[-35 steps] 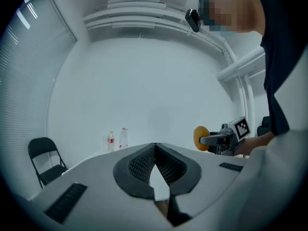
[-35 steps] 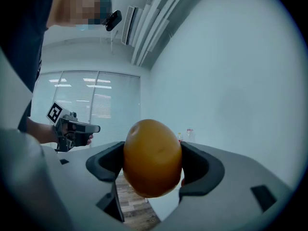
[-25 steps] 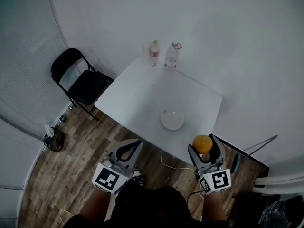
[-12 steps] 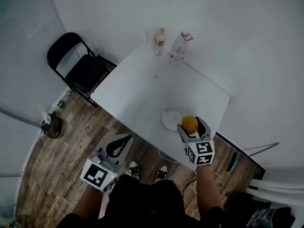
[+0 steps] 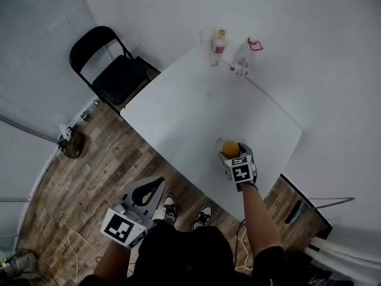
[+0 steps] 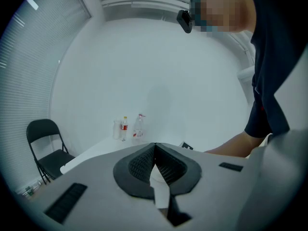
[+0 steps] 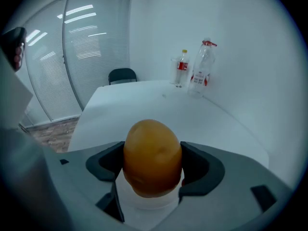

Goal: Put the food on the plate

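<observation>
Over the table (image 5: 178, 115), right hand-held gripper (image 5: 233, 152) clamps food (image 7: 152, 154) (above plate (image 5: 215, 150)).

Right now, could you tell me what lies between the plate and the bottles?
Bare tabletop and one tiny unidentifiable speck lie between plate and bottles, per the head view.

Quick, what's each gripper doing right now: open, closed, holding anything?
Left gripper: closed, holding nothing.
Right gripper: closed on the orange food.
</observation>
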Tool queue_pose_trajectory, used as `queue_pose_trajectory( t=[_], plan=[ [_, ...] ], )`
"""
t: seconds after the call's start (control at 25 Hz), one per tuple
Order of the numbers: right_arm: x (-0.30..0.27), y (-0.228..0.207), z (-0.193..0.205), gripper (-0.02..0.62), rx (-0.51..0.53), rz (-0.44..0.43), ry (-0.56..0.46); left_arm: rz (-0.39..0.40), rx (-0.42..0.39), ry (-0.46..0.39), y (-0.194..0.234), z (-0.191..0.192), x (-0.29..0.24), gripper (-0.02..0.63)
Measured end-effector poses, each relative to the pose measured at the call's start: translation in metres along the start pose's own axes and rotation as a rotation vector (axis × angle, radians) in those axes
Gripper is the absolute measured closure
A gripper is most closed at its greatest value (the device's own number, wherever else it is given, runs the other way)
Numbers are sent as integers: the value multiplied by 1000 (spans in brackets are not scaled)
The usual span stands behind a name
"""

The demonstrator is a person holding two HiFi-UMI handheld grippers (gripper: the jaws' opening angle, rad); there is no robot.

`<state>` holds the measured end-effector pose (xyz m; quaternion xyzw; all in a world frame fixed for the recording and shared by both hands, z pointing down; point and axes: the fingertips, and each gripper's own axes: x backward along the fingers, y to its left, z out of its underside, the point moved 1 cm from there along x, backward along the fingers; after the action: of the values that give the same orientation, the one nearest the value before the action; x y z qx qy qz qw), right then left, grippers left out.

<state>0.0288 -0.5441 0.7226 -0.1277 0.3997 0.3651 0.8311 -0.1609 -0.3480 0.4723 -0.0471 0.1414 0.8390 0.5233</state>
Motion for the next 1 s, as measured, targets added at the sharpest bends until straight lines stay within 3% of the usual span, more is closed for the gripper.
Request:
queue_pose_trajectory(
  t=[0.28, 0.52, 0.64, 0.88, 1.0],
  plan=[
    [-25, 10, 10, 225, 65, -34, 77, -35, 10, 21, 12, 8, 2, 586],
    [-1, 7, -5, 213, 21, -31, -15, -8, 2, 31, 12, 6, 1, 586],
    [45, 5, -27, 212, -22, -29, -157, 24, -13, 15, 3, -3, -4, 586],
    [184, 7, -77, 221, -133, -18, -545, 107, -69, -34, -29, -27, -14, 586],
    [256, 15, -99, 359, -164, -7, -733, 139, -119, -68, -42, -42, -16, 586]
  ],
)
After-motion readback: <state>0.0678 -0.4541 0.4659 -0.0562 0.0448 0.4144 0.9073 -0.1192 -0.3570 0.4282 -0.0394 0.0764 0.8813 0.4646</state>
